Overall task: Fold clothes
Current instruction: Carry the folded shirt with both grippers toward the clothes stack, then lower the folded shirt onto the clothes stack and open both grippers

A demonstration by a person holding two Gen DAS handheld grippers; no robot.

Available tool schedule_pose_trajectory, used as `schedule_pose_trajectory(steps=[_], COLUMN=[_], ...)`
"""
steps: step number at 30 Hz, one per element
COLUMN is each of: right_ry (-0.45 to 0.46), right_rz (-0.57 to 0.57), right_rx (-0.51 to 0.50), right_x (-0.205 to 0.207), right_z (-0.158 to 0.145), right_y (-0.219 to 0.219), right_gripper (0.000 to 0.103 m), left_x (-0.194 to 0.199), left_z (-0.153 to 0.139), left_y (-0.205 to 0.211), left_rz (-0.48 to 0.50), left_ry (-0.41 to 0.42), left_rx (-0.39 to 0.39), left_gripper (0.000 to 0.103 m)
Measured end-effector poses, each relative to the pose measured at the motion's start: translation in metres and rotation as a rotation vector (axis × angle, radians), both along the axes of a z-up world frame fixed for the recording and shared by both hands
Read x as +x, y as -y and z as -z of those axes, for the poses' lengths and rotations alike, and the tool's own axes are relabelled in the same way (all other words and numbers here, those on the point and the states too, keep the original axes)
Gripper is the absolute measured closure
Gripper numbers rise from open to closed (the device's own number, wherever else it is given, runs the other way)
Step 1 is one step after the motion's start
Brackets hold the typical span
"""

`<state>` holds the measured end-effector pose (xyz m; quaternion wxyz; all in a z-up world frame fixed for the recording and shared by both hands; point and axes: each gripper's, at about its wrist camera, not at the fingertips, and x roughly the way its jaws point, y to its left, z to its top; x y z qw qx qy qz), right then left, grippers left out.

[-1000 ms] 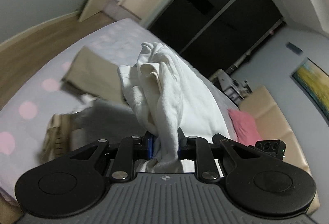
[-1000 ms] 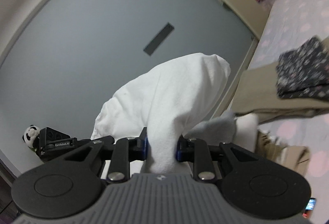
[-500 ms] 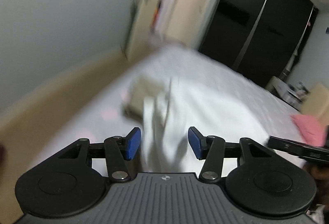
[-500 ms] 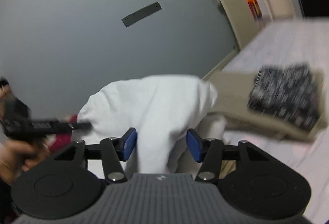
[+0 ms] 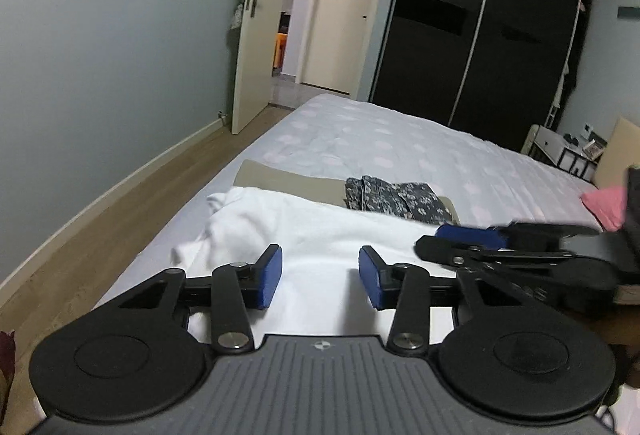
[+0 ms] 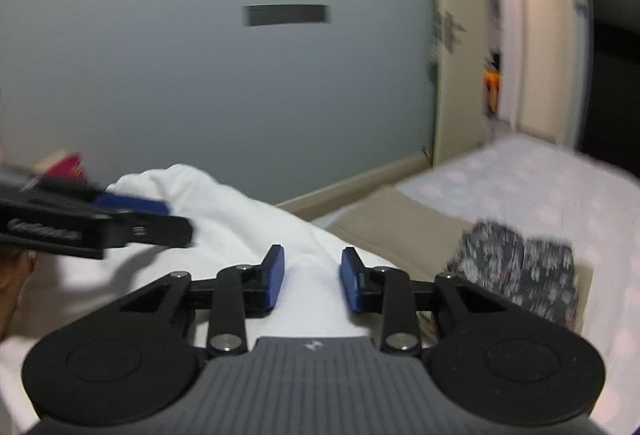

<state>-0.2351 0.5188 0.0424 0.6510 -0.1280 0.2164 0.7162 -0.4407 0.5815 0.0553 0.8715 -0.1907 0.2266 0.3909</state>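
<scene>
Bed [image 5: 360,139]: both hand-held grippers closing over white garment [image 5: 320,235].

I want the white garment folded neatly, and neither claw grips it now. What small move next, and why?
Probably lower the closing left claw onto the rumpled edge of the white garment and pinch it: nothing is between its pads, and that edge lies bunched.

No writing can be read. The left gripper [image 6: 132,213], seen beside the white garment [image 6: 240,219], carries pale lettering on its black side, too blurred to make out.
</scene>
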Motion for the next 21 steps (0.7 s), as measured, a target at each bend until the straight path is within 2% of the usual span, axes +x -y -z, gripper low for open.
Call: schedule_pose_trajectory(steps=[3,5,9,11,15,19,20,21], right_ry=[-0.091,-0.105,-0.059,-0.055,-0.027,-0.004,-0.005,-0.006], right_rz=[0.031,0.036,0.068,0.081,0.046,0.039,0.039,0.037], right_rx=[-0.051,-0.079,-0.124,-0.122,-0.1,-0.054,-0.043,-0.031], right_x=[0.025,0.028,0.014,0.005,-0.005,-0.007,-0.006,-0.007], right_z=[0.012,0.022,0.062,0.076,0.062,0.037,0.03,0.023], right_y=[-0.021,-0.036,-0.049,-0.05,-0.047,-0.033,-0.028,-0.021], right_gripper=[0.069,0.069,0.069,0.068,0.067,0.067,0.064,0.056], left_x=[0.001,0.0,-0.007,-0.015,-0.022,-0.019,-0.02,-0.02], left_z=[-0.017,-0.006,0.051,0.063,0.045,0.03,0.026,0.022], left_y=[0.013,0.016,-0.035,-0.038,-0.018,-0.01,-0.003,0.004], left_rz=[0.022,0.021,0.006,-0.022,-0.023,-0.028,-0.033,-0.037], left_ry=[-0.057,-0.134,-0.088,-0.043,-0.06,-0.035,-0.031,-0.035], left_rx=[0.08,0.097,-0.124,-0.133,-0.08,-0.028,-0.02,-0.007], left_gripper=[0.06,0.061,0.06,0.059,0.059,0.051,0.047,0.047])
